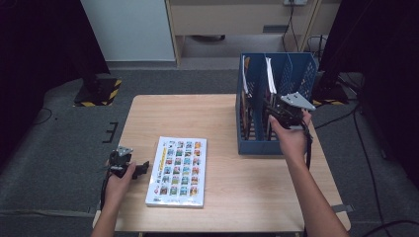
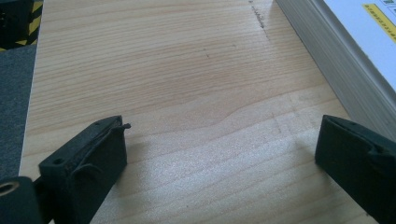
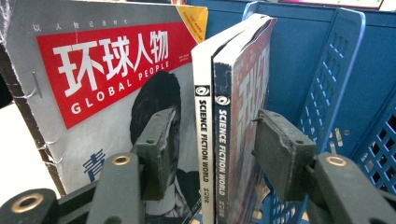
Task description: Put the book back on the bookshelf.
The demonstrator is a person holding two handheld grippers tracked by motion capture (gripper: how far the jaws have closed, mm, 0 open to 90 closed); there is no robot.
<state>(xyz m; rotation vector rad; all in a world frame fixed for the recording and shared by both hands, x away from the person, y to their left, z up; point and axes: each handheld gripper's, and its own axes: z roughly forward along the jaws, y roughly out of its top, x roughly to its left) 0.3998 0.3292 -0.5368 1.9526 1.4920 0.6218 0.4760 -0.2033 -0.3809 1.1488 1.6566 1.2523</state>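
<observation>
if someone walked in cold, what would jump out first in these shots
The blue file rack at the table's far right, with magazines standing in its slots. The right gripper has its jaws open on either side of two Science Fiction World magazines, beside a red Global People magazine. Next, the picture-grid book lying flat near the front, the left gripper open beside it.

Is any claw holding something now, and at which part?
Nothing is gripped yet. The right claw is open, its jaws standing on either side of two Science Fiction World magazines at their spines, not closed on them. The left claw is open over the bare table.
</observation>
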